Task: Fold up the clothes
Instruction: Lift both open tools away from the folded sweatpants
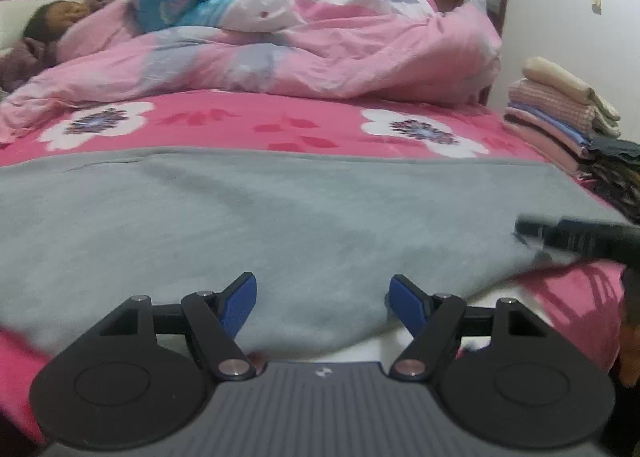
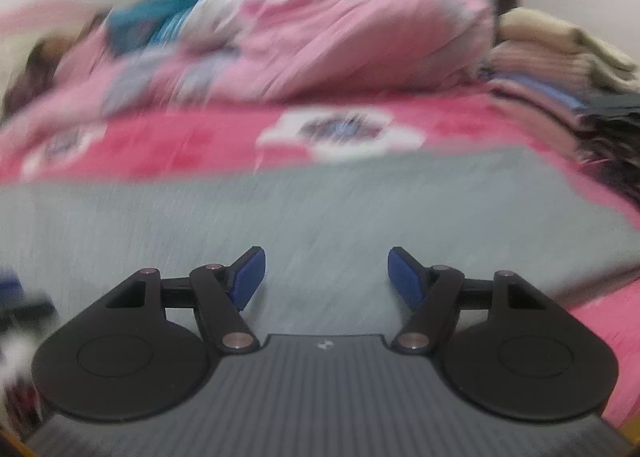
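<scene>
Nearest the lens in the left wrist view, the left gripper (image 1: 323, 299) fills the bottom of the frame, its blue pads (image 1: 239, 307) standing wide apart with nothing between them, hovering just over the near hem of the grey garment (image 1: 280, 217). That garment is the thing to fold: it lies spread flat across the middle of the frame, on the pink flowered bedsheet (image 1: 248, 125), reaching from the left edge almost to the right. At the lower right of the same view its near corner is lifted or rumpled, and a dark, blurred shape just above it looks like the other tool, though I cannot say whether it touches the cloth. In the upper left a person (image 1: 52, 23) lies under a pink quilt (image 1: 320, 53) heaped across the top of the frame, well apart from the work. At the right edge sits a stack of folded clothes (image 1: 560, 113), near the garment's far corner.

In the right wrist view, which is smeared with motion, the right gripper (image 2: 326, 277) also shows its tongs wide and empty, low in the frame over the grey cloth.

The cloth looks soft, fleecy and light, limp rather than stiff, so I expect it to sag and drag on the sheet if lifted by one point. The near hem seems the place to pinch, one tool toward each corner, taking only the garment and not the sheet beneath
</scene>
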Motion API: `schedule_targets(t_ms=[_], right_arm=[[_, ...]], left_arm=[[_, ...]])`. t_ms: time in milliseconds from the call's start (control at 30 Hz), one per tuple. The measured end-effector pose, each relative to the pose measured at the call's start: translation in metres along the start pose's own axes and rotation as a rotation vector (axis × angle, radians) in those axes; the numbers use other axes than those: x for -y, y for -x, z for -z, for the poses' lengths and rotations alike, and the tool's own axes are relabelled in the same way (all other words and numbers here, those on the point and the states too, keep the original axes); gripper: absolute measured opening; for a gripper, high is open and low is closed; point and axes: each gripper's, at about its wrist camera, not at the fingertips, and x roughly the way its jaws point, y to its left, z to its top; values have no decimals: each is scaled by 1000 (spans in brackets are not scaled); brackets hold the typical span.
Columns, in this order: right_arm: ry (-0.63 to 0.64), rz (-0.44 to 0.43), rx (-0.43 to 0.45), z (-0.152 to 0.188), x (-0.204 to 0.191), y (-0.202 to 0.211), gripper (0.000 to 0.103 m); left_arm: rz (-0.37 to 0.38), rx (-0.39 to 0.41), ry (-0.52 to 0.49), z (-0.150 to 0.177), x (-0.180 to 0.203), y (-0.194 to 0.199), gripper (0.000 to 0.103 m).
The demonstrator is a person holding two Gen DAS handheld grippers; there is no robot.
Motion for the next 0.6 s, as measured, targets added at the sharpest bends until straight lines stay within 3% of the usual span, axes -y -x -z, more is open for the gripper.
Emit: schedule_targets(t_ms=[100, 200, 333, 433, 567, 600], right_arm=[[78, -33, 11, 19, -22, 31, 68], [102, -115, 38, -4, -43, 40, 68], [145, -222, 119, -52, -95, 11, 67], [154, -309, 86, -68, -143, -27, 61], [265, -347, -9, -38, -196, -48, 44], [288, -334, 12, -26, -202, -38, 44]], left_arm=[[-15, 19, 60, 2, -31, 28, 76], [-39, 48, 124, 2, -61, 49, 76], [-123, 80, 175, -6, -92, 58, 75], [-209, 88, 209, -14, -113, 63, 73], [-300, 124, 221, -17, -141, 77, 68], [-312, 133, 219, -17, -147, 80, 68]])
